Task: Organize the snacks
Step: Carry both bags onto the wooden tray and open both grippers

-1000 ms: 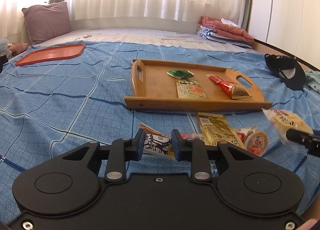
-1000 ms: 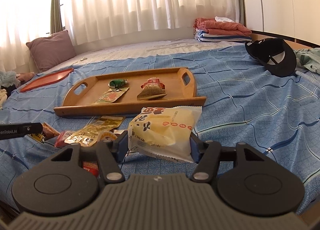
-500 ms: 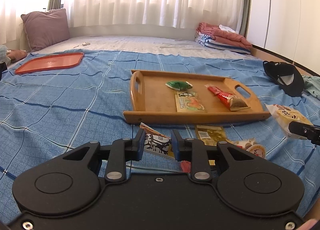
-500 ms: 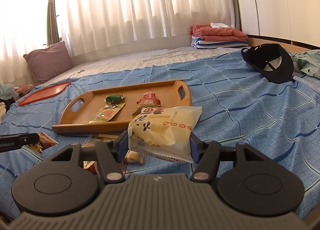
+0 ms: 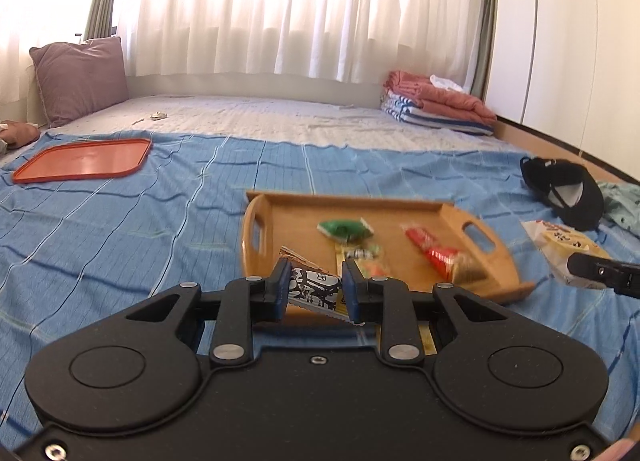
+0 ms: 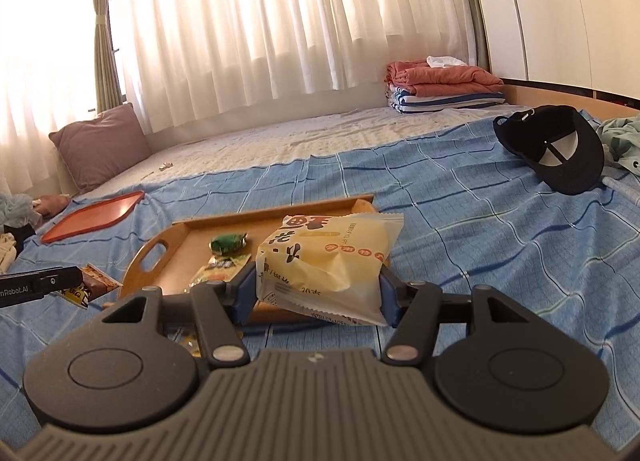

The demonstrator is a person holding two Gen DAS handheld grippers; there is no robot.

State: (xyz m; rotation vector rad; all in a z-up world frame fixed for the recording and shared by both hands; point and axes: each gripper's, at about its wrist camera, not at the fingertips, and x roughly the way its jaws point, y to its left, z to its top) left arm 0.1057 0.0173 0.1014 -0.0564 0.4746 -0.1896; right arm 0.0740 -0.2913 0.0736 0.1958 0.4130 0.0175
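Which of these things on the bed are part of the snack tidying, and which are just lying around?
Part of the job: wooden tray, green packet, red packet, yellow bag in right claw, small packet in left claw.

Just lying about: orange tray, black cap, cushion, folded blankets.

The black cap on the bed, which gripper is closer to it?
Right. The right gripper with its yellow bag is on the black cap side; the left gripper is beyond the wooden tray.

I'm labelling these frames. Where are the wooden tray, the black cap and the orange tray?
wooden tray (image 5: 474, 231): left wrist view, on its right-hand handle end.
black cap (image 6: 576, 177): right wrist view, on the crown's lower outer edge.
orange tray (image 5: 82, 161): left wrist view, on its flat middle.
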